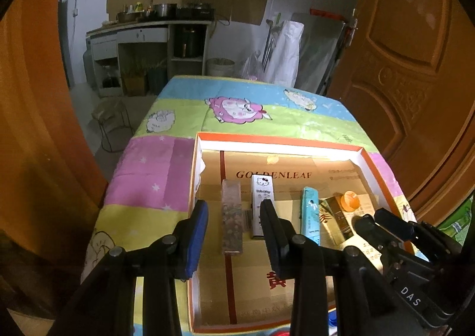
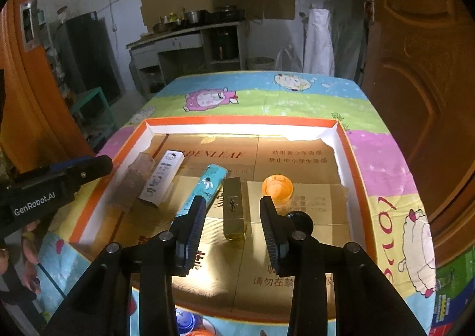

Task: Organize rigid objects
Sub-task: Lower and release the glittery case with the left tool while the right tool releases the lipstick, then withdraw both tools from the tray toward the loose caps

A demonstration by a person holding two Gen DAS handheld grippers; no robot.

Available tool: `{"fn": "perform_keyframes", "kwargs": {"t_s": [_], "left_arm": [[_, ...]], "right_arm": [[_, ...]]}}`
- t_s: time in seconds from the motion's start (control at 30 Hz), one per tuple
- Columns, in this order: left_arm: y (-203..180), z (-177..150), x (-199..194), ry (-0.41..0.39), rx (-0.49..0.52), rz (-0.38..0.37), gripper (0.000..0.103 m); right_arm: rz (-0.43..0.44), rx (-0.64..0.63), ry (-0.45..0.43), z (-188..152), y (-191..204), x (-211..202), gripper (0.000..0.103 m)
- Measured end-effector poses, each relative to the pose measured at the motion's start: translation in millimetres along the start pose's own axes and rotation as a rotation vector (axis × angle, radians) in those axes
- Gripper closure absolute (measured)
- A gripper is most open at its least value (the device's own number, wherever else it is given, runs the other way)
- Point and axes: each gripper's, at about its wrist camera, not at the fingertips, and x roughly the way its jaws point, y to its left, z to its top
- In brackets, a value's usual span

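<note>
Orange-rimmed tray (image 2: 353, 154) rests on cartoon-sheep tablecloth (image 2: 267, 98).

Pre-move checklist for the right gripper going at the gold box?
1. Right gripper open: ok.
2. Upright gold rectangular box lined up between its fingers: ok.
3. Fingers touching box: cannot tell.
4. Clearance to the teal slim box on the left side: not ok, tight.
5. Small orange round cup apart from gold box: ok.
6. Left gripper open, holding nothing: ok.
</note>
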Motion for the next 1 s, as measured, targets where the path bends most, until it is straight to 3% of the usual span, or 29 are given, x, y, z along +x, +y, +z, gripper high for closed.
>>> {"fn": "perform_keyframes", "kwargs": {"t_s": [1.0], "left_arm": [[-30.0,-11.9,-78.4,-0.105,0.075,-0.02,0.067]], "right_arm": [[-0.031,-0.021,-0.119,0.2,15.2,-91.9,0.064]]}}
